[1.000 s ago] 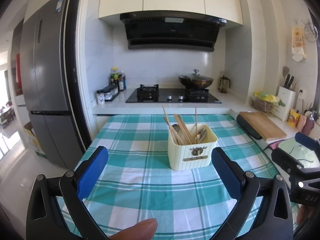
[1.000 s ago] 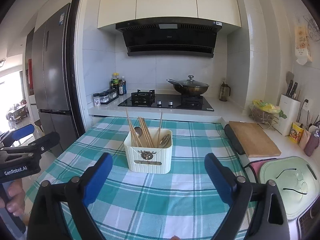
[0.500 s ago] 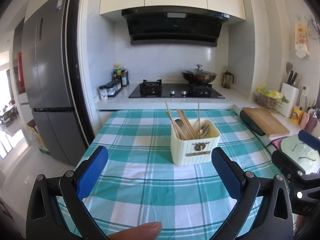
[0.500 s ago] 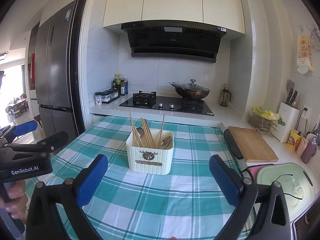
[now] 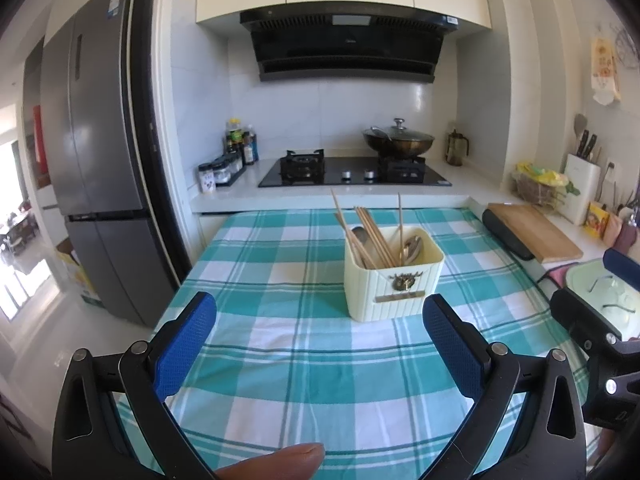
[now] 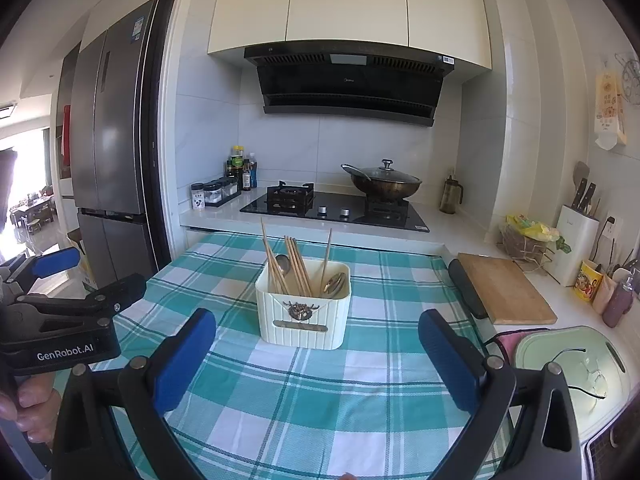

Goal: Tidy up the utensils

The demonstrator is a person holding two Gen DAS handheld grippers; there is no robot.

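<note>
Around holder (image 5: 394,280) — bare cloth (image 5: 280,360)

Teal-and-white checked tablecloth (image 6: 320,408) beneath and ahead of the claw. Straight beyond, black gas hob (image 6: 336,206) under a black range hood (image 6: 348,84); lidded wok (image 6: 382,184) on the burner, ahead-right. Spice jars (image 6: 212,194) ahead-left. Grey refrigerator (image 6: 112,152) far left. Wooden cutting board (image 6: 506,288) and white knife block (image 6: 574,236) to the right.

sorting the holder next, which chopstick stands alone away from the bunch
The single chopstick on the right of the cream holder, beside the spoons; the rest cluster on the left.
</note>
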